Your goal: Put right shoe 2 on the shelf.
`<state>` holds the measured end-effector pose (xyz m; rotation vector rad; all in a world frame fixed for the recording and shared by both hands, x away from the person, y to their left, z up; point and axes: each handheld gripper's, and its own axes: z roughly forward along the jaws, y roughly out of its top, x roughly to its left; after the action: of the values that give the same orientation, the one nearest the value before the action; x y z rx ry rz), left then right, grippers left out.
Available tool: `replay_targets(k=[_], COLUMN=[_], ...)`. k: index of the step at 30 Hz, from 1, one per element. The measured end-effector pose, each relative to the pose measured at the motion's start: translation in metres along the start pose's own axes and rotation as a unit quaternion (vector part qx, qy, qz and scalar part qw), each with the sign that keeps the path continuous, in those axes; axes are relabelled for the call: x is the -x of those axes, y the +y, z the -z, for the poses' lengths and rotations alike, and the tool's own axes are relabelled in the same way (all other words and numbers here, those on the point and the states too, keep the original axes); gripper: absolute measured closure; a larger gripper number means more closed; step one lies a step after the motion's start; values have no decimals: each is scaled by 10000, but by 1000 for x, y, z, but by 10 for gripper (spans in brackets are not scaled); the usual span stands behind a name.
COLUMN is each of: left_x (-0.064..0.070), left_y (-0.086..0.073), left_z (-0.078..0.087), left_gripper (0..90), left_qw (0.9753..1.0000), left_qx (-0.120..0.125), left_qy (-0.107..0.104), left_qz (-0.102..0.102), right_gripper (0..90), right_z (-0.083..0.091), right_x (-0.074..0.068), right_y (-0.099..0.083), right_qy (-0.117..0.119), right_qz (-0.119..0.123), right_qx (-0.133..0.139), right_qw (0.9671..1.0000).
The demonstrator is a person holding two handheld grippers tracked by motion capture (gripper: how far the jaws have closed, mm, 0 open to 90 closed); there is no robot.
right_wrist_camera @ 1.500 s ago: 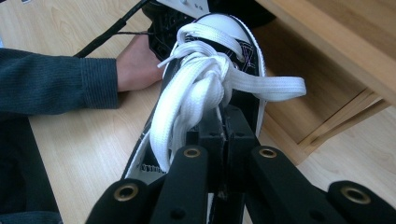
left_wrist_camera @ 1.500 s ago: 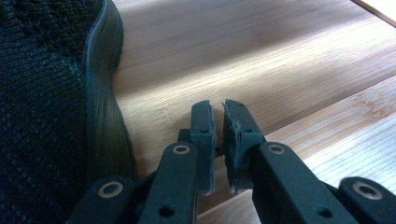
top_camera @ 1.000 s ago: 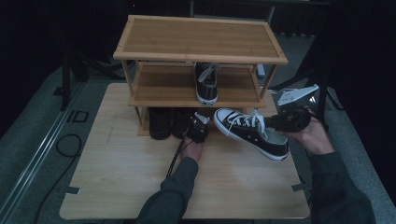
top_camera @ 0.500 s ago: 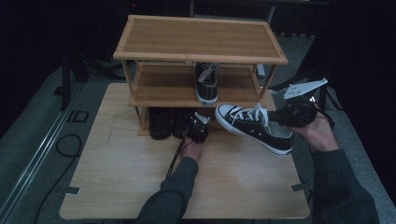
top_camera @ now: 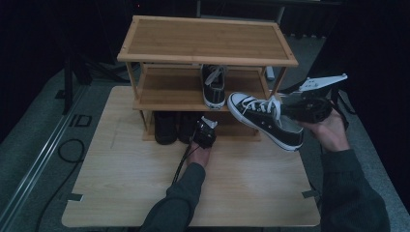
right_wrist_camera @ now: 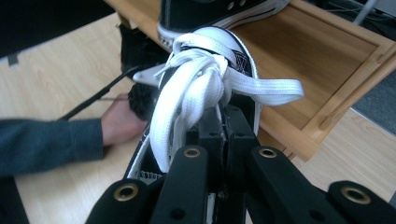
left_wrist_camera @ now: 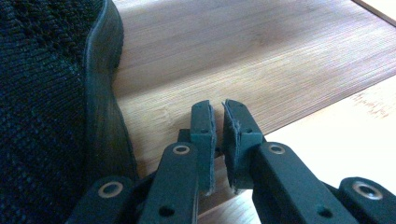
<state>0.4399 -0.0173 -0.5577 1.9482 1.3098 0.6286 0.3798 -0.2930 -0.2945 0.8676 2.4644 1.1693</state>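
The right hand-held gripper (top_camera: 290, 110) has its jaws closed on the heel collar of a black-and-white sneaker (top_camera: 263, 120), pinching the fabric just behind the bunched white laces (right_wrist_camera: 196, 93), and holds the shoe in the air at the right end of the wooden shoe rack (top_camera: 208, 48). From that grip the shoe's long axis runs away toward the rack, white toe cap leading and pointing at the middle shelf (top_camera: 169, 92), where its likely mate (top_camera: 213, 84) stands (toe toward the person); the free space beside that mate looks like the natural target. The right hand is clearly the nearer one. The left hand-held gripper (top_camera: 205, 134) rests low at the bottom shelf with jaws nearly together and nothing between them, just beside a dark knit shoe (left_wrist_camera: 46, 116). The carried sneaker is low-cut canvas with a white rubber sole edge, hovering above the surface (top_camera: 145, 193).
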Motion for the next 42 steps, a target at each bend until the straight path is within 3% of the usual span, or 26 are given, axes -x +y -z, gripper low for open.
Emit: replay_targets(k=[19,20,24,29,34,39,42], left_x=[-1,-1,-1,-1,-1,-1,-1], left_y=[0,0,0,0,0,0,0], left_z=[0,0,0,0,0,0,0], left_gripper=[826,826,826,826,826,826,826], left_qw=[10000,10000,10000,10000,10000,10000,10000], left_qx=[-10,-10,-24,-23,-24,-23,-23], left_qy=[1,-3,-11,-13,-21,-27,-26], left_qz=[-27,-22,-32,-26,-24,-15,-16], right_gripper=[883,883,883,883,883,883,883], right_z=[-33,-38,-49,-57,-64,-69,-73], right_x=[13,10,8,8,7,7,5], right_y=[20,22,25,28,30,31,32], right_qy=[-517,-663,-872,-957,-1193,-1241,-1329], right_qz=[-470,-451,-465,-537,-728,-799,-882], right_qx=[141,150,184,207,395,418,522], right_qw=[9975,9967,9949,9938,9894,9882,9858])
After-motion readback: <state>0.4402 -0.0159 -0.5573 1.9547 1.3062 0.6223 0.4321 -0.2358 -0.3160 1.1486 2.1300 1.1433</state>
